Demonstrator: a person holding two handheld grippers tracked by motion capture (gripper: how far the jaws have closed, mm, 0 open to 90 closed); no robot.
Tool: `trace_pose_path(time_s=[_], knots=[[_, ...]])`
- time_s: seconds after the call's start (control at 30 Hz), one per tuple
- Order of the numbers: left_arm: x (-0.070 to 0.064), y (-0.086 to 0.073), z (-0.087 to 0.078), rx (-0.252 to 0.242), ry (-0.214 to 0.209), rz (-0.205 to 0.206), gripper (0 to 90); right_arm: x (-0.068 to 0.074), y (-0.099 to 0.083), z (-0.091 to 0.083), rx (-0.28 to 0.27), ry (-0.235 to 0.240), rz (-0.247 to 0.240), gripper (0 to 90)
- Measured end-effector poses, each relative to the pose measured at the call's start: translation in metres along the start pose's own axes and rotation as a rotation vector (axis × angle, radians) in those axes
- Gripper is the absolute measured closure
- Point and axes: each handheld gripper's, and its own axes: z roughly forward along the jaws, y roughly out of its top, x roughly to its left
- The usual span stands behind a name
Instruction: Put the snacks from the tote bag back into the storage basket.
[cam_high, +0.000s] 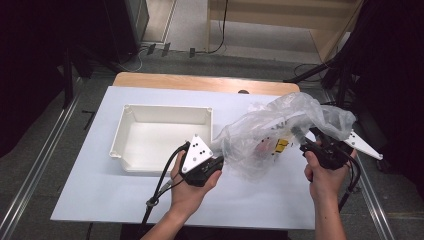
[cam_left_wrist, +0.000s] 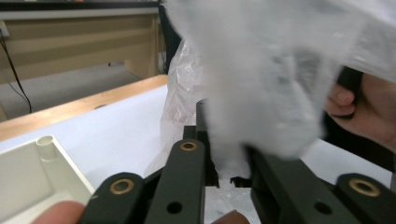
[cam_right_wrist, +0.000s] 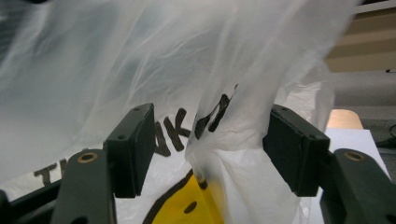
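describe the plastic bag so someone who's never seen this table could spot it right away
On the white table, look right of the empty white tray, between the two hand-held grippers. The plastic bag is the crumpled, see-through heap there, with black lettering and a yellow patch showing through. Nothing else on the table is soft or translucent.

Left gripper (cam_high: 216, 161): low at centre, jaws nearly together, pinching film.
Right gripper (cam_high: 306, 142): at right, jaws spread wide apart.
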Motion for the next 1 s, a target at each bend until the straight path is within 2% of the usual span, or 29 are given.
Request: trace_pose_path(time_s=[0.07, 0.2, 0.33, 0.47, 0.63, 0.83, 0.87, 0.9, 0.97, 1.0], knots=[[0.003, -0.005, 0.007, 0.036, 0.016, -0.012, 88.2, 0.002, 0.002, -0.004, -0.004, 0.015, -0.011, 32.4], [0.005, -0.010, 0.014, 0.054, 0.022, -0.017, 88.9, 0.008, 0.005, -0.007, -0.009, 0.039, -0.022, 29.0], [0.003, -0.018, 0.023, 0.085, 0.027, -0.016, 89.0, 0.016, 0.009, -0.013, -0.037, 0.080, -0.032, 23.3], [0.003, -0.023, 0.028, 0.102, 0.021, -0.020, 89.0, 0.020, 0.013, -0.016, -0.060, 0.089, -0.037, 17.9], [0.003, -0.032, 0.034, 0.131, 0.010, -0.029, 89.0, 0.026, 0.015, -0.015, -0.052, 0.113, -0.050, 16.2], [0.003, -0.047, 0.038, 0.167, 0.011, -0.044, 89.0, 0.032, 0.025, -0.019, -0.086, 0.081, -0.070, 18.5], [0.003, -0.053, 0.039, 0.180, 0.007, -0.050, 89.0, 0.032, 0.026, -0.017, -0.074, 0.064, -0.070, 26.4], [0.003, -0.053, 0.039, 0.180, 0.007, -0.050, 89.0, 0.032, 0.026, -0.017, -0.074, 0.064, -0.070, 26.4], [0.002, -0.059, 0.040, 0.190, 0.005, -0.056, 89.0, 0.029, 0.024, -0.015, -0.063, 0.071, -0.050, 44.4], [0.001, -0.061, 0.041, 0.195, 0.004, -0.057, 89.1, 0.025, 0.020, -0.011, -0.051, 0.094, -0.021, 63.1]])
